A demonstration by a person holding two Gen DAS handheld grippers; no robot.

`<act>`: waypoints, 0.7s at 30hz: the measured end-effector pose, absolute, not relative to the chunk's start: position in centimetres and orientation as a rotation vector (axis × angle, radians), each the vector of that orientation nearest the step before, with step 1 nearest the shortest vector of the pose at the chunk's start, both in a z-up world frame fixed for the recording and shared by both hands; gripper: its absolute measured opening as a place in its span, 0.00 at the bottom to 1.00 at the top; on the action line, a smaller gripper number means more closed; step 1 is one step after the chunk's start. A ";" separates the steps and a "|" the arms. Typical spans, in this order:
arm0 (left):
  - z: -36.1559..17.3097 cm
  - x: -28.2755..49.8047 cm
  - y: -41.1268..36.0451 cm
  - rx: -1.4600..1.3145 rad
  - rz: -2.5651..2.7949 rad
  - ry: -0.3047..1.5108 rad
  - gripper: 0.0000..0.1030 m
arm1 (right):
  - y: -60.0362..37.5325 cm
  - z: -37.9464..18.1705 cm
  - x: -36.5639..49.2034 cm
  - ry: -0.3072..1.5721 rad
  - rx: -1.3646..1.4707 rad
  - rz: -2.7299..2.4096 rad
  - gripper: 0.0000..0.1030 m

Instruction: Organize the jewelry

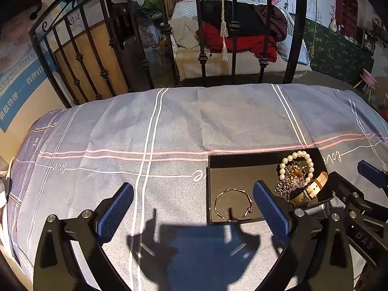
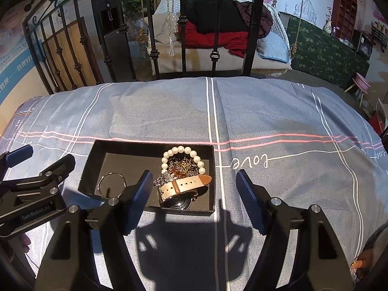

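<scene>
Tray: a shallow black tray (image 2: 97, 165) is laid flat on the bedspread, and all the jewelry is held inside it.
Pearl bracelet: a ring of white beads (image 2: 180, 149) is seen in the far right part of the tray, curved around a tangle of chains.
Chains: a heap of gold and dark links (image 2: 184, 166) is piled inside and just below the pearl ring; single pieces cannot be told apart.
Watch: a watch with a pale strap and brown tip (image 2: 186, 184) is laid across the near right corner, touching the chain heap, its dark case toward the near wall.
Bangle: a thin metal bangle (image 1: 233, 204) is laid alone on the tray floor at the near left, apart from the heap.
Left gripper: the left gripper (image 1: 194, 212) is spread wide and nothing is held; the bangle is seen just inside its right finger, whose blue pad (image 1: 271, 211) is overlapped with the tray's near edge, while the rest of the gap is over bare cloth.
Right gripper: the right gripper (image 2: 194, 195) is likewise parted wide and empty; the watch and the tray's right corner are framed between its fingers, the left pad (image 2: 141, 191) being set over the tray floor between bangle and watch.
Bedspread: grey-blue cloth (image 2: 278, 111) with white and pink lines and the word "love" is spread beneath.
Bed frame: black iron bars (image 2: 213, 24) are seen beyond the far edge.
</scene>
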State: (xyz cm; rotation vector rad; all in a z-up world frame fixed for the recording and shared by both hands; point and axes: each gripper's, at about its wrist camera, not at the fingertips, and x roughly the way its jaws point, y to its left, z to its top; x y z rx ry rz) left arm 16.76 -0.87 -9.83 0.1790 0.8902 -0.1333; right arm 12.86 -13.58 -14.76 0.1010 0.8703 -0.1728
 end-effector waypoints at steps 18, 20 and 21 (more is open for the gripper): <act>-10.0 16.9 -0.9 0.179 -0.132 0.890 0.94 | -13.5 -14.9 13.0 0.873 0.094 -0.173 0.69; -10.0 16.9 -0.9 0.179 -0.131 0.889 0.94 | -13.4 -14.9 13.1 0.873 0.093 -0.173 0.69; -10.0 16.9 -0.9 0.179 -0.132 0.889 0.94 | -13.4 -14.9 13.1 0.872 0.091 -0.173 0.69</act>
